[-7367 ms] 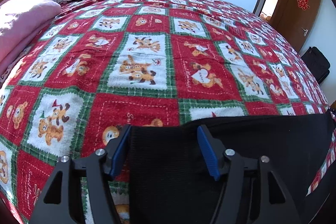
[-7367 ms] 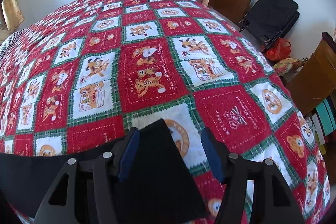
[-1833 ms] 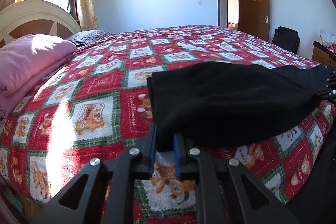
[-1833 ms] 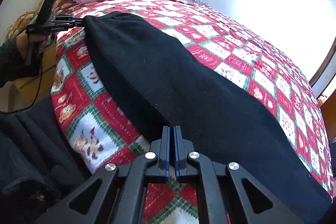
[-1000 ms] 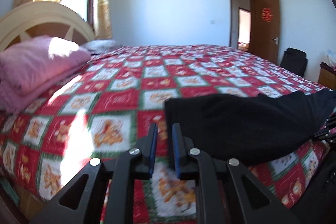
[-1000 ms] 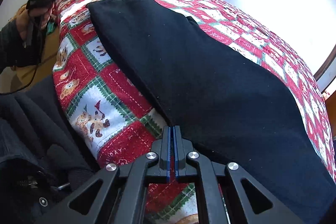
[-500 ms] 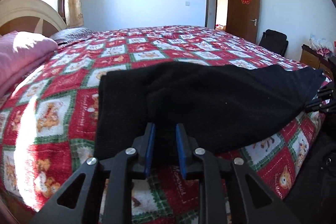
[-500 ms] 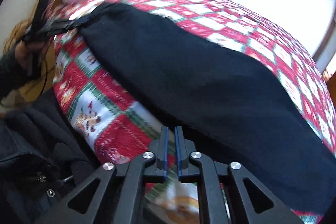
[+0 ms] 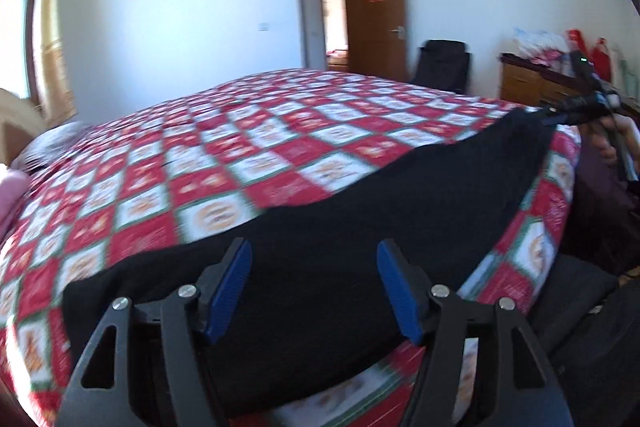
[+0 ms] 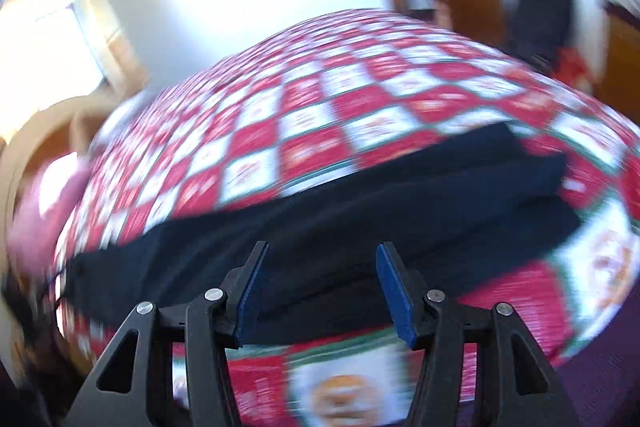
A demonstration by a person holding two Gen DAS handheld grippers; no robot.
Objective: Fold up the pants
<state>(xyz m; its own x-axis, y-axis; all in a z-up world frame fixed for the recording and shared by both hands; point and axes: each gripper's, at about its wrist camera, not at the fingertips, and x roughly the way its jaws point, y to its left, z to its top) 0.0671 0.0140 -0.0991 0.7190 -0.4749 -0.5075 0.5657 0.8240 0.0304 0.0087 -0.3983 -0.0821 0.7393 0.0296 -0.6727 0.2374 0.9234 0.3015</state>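
Observation:
The black pants [image 9: 400, 211] lie stretched along the near edge of the bed on the red, white and green quilt [image 9: 248, 147]. My left gripper [image 9: 314, 287] is open just above the pants' near end, holding nothing. In the right wrist view the pants [image 10: 360, 211] lie as a long band across the bed's edge, and my right gripper [image 10: 318, 287] is open over their near edge, empty. This view is motion-blurred. The right gripper also shows at the far right of the left wrist view [image 9: 576, 105], at the pants' far end.
A wooden door [image 9: 376, 15] stands open behind the bed. A black bag [image 9: 440, 67] and a wooden dresser [image 9: 528, 83] stand at the right. A pink pillow [image 10: 44, 195] and the headboard [image 10: 36, 131] are at the left.
Both grippers have opened and let go of the pants, which now rest on the quilt. Both cameras have swung to face across the bed.

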